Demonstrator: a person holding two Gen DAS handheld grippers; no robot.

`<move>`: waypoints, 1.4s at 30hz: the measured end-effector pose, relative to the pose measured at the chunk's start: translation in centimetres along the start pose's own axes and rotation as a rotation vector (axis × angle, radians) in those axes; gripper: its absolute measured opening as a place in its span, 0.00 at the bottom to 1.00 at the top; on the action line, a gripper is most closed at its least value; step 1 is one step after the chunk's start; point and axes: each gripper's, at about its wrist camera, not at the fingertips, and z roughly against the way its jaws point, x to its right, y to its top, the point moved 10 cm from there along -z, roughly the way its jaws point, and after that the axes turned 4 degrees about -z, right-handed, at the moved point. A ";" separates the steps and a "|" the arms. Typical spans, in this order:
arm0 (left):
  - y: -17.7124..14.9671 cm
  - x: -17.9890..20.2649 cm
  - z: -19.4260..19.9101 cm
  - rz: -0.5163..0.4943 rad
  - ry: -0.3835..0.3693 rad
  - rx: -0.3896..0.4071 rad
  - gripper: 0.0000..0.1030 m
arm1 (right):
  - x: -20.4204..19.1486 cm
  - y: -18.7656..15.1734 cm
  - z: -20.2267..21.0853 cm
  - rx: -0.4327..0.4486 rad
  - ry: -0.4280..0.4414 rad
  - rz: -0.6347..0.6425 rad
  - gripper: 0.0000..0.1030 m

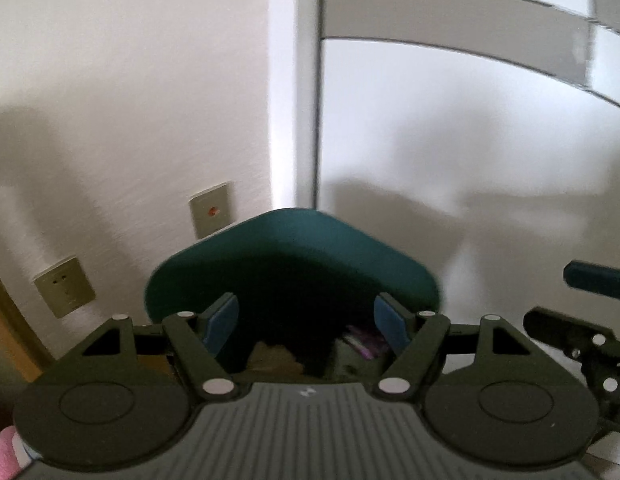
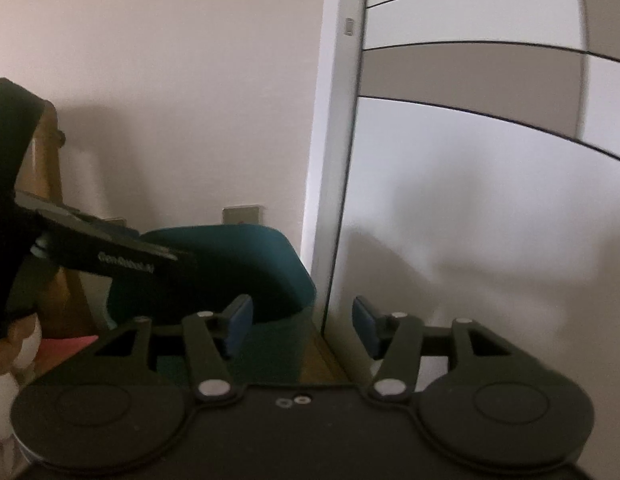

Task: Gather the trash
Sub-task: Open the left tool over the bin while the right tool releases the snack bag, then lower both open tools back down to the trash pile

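Note:
A dark teal trash bin stands in the wall corner; it also shows in the right wrist view. Inside it lie a crumpled brown scrap and a purple wrapper. My left gripper is open and empty, just above the bin's mouth. My right gripper is open and empty, to the right of the bin by the door edge. Its fingers also show at the right of the left wrist view. The left gripper's body crosses the right wrist view.
White walls meet at a corner, with a white door frame and panelled door on the right. Two wall sockets sit low on the left wall. A wooden piece stands at the left. The floor is wooden.

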 end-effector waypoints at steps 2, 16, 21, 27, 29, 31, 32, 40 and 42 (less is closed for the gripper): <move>-0.3 1.4 1.3 -0.008 -0.027 0.017 0.78 | 1.0 -1.0 1.6 -0.002 -0.012 -0.008 0.55; -6.9 11.0 3.7 -0.049 -0.191 0.004 0.94 | 8.1 -11.7 8.0 -0.072 -0.079 -0.128 0.56; -10.4 13.4 1.8 -0.006 -0.254 -0.042 0.94 | 10.5 -16.9 8.4 -0.099 -0.121 -0.164 0.56; -15.6 16.0 -2.6 0.030 -0.281 -0.113 0.95 | 13.2 -26.0 8.4 -0.187 -0.167 -0.234 0.56; -17.5 16.7 -4.4 0.034 -0.283 -0.137 0.95 | 14.1 -29.3 7.8 -0.224 -0.179 -0.260 0.56; -19.9 17.5 -5.9 0.025 -0.266 -0.164 0.95 | 14.9 -32.3 7.0 -0.265 -0.186 -0.284 0.56; -20.8 17.7 -6.8 0.021 -0.258 -0.178 0.95 | 15.2 -33.6 6.5 -0.280 -0.187 -0.289 0.56; -28.9 19.1 -15.4 0.035 -0.213 -0.321 0.95 | 16.3 -44.7 1.8 -0.446 -0.174 -0.322 0.56; -31.2 19.7 -17.6 0.034 -0.206 -0.366 0.95 | 16.3 -47.2 0.4 -0.495 -0.168 -0.320 0.56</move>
